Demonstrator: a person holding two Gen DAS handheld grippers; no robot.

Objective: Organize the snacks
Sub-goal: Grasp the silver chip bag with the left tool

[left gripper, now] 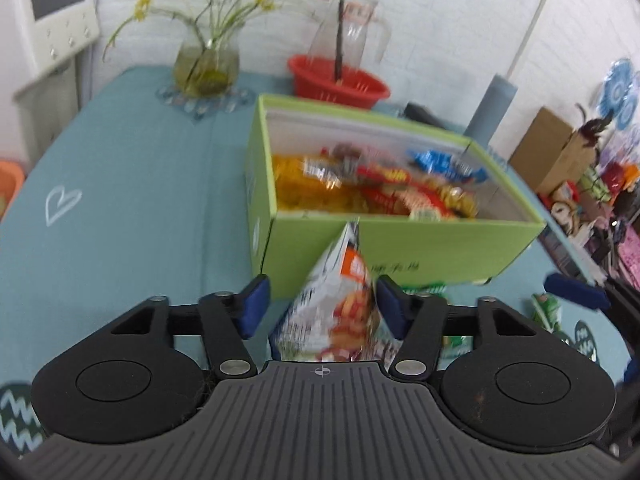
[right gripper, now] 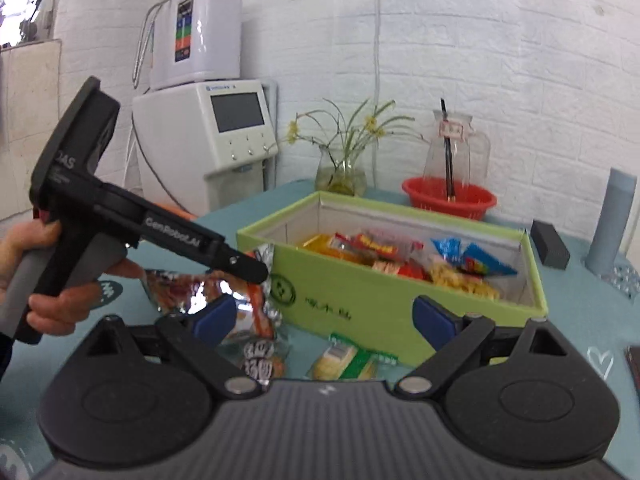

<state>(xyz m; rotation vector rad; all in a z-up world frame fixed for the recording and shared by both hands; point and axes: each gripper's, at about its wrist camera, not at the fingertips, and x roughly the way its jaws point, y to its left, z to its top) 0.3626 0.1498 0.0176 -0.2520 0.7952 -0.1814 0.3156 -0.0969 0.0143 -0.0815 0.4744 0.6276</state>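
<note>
White brick wall behind a teal tablecloth (left gripper: 120, 168). Green box (left gripper: 384, 248) holds mixed snack packets (left gripper: 376, 188). Left gripper (left gripper: 320, 304): jaws partly apart around a bag (left gripper: 336, 300) before the box. Right gripper (right gripper: 324, 320): jaws wide, empty; only its view shows a green-yellow packet (right gripper: 344, 360) on the cloth and the hand (right gripper: 44, 272).

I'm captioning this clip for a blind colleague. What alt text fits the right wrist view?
The right gripper hangs open above a green and yellow snack packet on a teal tablecloth, before an open green box of snacks. At left, a hand holds the left gripper at a silver and orange snack bag.
</note>
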